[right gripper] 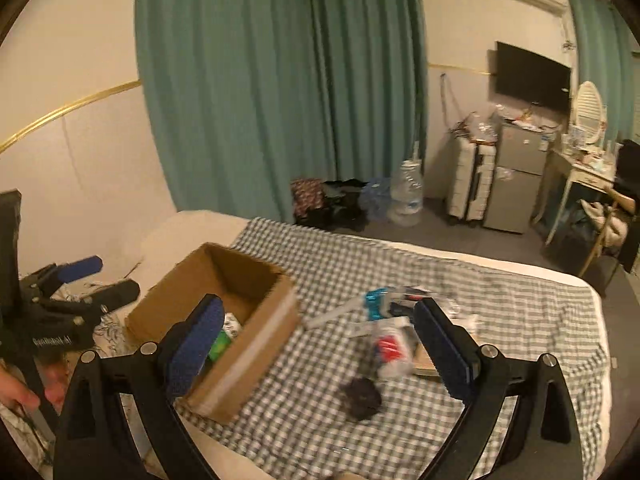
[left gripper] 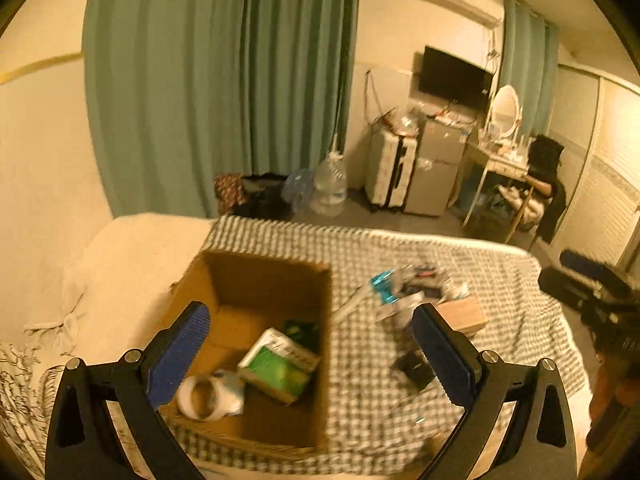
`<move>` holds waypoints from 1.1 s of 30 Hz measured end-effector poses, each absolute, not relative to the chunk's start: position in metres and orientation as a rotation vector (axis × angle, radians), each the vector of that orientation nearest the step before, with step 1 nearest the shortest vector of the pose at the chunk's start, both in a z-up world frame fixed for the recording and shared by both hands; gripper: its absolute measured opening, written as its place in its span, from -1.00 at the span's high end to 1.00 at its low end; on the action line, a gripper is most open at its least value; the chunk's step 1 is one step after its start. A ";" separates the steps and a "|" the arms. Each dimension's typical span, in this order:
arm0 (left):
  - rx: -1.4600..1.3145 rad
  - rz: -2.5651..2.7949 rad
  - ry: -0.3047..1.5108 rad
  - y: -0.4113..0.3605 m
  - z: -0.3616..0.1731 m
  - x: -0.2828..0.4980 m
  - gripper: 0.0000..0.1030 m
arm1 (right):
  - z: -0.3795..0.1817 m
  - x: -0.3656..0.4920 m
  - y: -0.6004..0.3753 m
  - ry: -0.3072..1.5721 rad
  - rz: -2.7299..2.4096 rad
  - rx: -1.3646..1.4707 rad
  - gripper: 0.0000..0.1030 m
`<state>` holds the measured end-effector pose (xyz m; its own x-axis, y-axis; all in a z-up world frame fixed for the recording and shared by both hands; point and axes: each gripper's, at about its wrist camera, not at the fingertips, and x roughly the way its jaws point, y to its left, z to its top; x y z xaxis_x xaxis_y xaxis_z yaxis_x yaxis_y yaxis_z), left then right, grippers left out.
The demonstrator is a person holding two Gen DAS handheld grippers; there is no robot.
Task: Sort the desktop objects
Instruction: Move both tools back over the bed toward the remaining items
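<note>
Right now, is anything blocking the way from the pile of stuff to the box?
Nothing visible. Only bare checked blanket lies between the pile and the open-topped cardboard box.

Over the checked bedspread [left gripper: 360, 248] we are finding open passage between the cardboard box [left gripper: 256, 280] and the loose heap of small items [left gripper: 404, 288]. The box is standing open-topped, its walls blocking approach from the sides, and a green packet [left gripper: 276, 368] and tape roll [left gripper: 200, 396] are taking up its floor. A dark lump [right gripper: 360, 398] is lying on the near cloth, and we are holding both grippers above the bed.
</note>
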<state>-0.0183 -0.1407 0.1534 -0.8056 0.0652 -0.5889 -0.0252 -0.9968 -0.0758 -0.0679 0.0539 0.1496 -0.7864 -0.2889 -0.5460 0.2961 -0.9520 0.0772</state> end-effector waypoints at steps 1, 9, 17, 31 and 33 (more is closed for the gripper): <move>-0.958 2.935 -0.102 -0.127 0.155 -0.020 -1.00 | 0.151 -0.065 0.067 0.013 -2.727 0.822 -0.89; -1.060 2.864 -0.032 -0.037 0.118 -0.047 -1.00 | 0.136 -0.068 0.150 -0.062 -2.849 0.877 -0.90; -1.272 2.779 -0.075 0.014 0.046 -0.079 -1.00 | 0.080 -0.092 0.196 -0.167 -2.865 0.980 -0.90; -1.702 2.574 -0.390 0.018 -0.111 -0.123 -1.00 | -0.069 -0.140 0.214 -0.435 -2.881 1.215 -0.90; -1.672 2.553 -0.324 0.030 -0.117 -0.129 -1.00 | -0.075 -0.150 0.219 -0.464 -2.880 1.215 -0.90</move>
<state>-0.1292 0.0305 -0.1175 -0.4041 0.1753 -0.8977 0.0545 -0.9751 -0.2150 -0.1502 0.2189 -0.0745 -0.7042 -0.0961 -0.7034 -0.1295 -0.9568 0.2604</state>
